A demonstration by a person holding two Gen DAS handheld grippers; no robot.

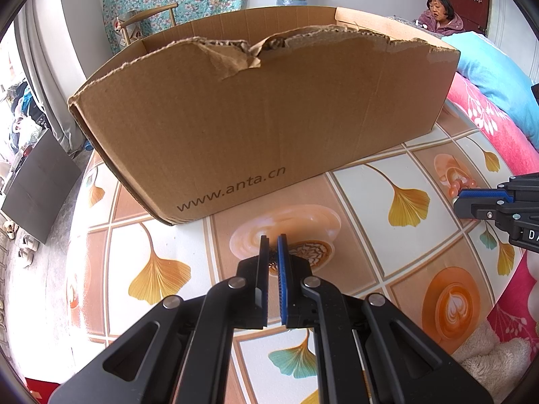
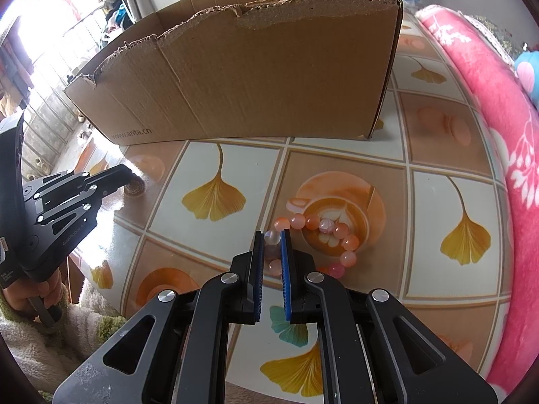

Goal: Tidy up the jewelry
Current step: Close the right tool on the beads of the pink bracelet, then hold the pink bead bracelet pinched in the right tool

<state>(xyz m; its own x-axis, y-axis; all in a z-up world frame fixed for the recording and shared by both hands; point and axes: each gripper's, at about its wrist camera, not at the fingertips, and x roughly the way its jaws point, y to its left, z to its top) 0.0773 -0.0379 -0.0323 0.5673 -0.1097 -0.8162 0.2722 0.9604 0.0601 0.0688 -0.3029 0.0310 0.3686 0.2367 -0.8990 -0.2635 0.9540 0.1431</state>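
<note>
A bracelet of pink and orange beads (image 2: pixel 340 230) lies on the ginkgo-print tablecloth (image 2: pixel 215 181). My right gripper (image 2: pixel 272 235) is shut on it, with a pale bead pinched between the fingertips. The left wrist view shows the same grip from the side, the right gripper (image 1: pixel 457 202) touching a few beads (image 1: pixel 460 185). My left gripper (image 1: pixel 273 238) hovers over a printed coffee cup, shut with nothing in it; the right wrist view has the left gripper (image 2: pixel 129 175) at far left. Behind both stands an open cardboard box (image 1: pixel 262 118) with a torn front rim; its inside is hidden.
A pink floral blanket (image 2: pixel 488 118) borders the table on the right, with a blue pillow (image 1: pixel 498 74) behind it. A person (image 1: pixel 438 13) sits at the back. The table edge drops off to the left toward the floor (image 1: pixel 43 222). A hand in a fleece sleeve (image 2: pixel 33 330) holds the left gripper.
</note>
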